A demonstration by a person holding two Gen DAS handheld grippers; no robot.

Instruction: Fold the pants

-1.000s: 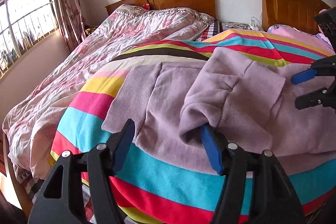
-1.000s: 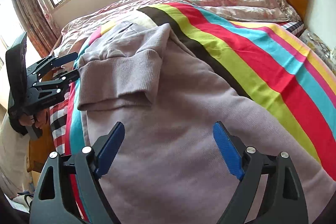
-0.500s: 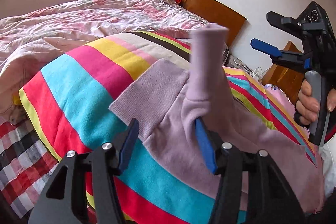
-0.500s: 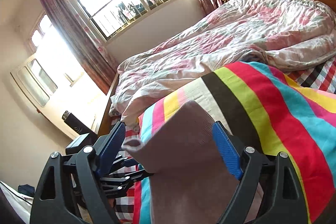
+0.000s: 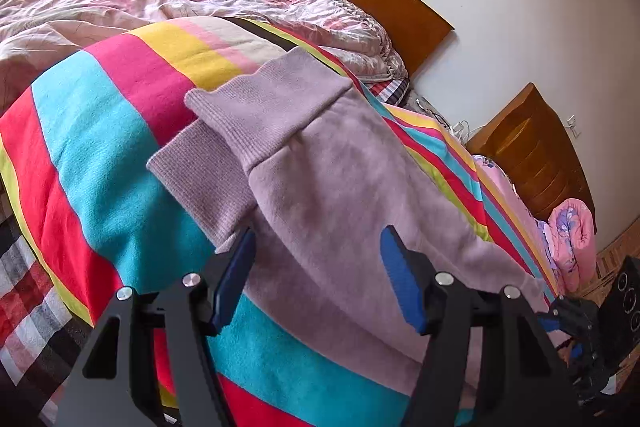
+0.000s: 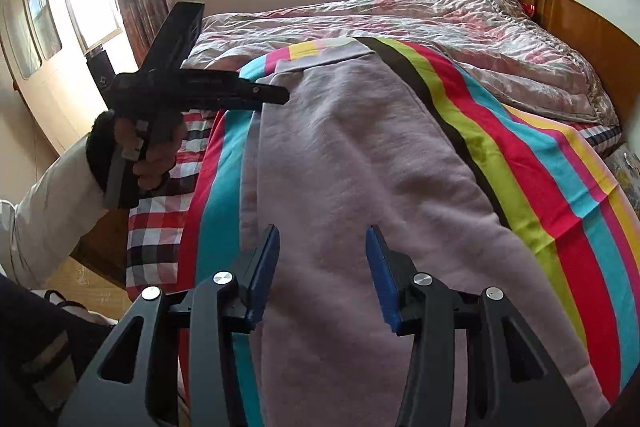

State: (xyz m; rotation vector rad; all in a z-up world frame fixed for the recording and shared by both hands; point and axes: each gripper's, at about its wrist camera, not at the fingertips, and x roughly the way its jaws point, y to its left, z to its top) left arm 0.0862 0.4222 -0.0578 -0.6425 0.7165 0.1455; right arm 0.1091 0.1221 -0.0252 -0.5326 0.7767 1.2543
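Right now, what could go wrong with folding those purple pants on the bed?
1. The two ribbed cuffs do not line up: the upper one sits askew over the lower, so the next fold may come out crooked.
2. The pants lie near the edge of the striped blanket; a tug might slide them off the bed.
3. The right gripper is closing with nothing between its pads, so it may grab too little cloth and slip.

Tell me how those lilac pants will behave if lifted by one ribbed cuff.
The pants are soft knit lying limp across the striped blanket, so they would probably drape and sag. The folded-over leg would likely slide off. The fleecy fabric looks unlikely to slip from a grip.
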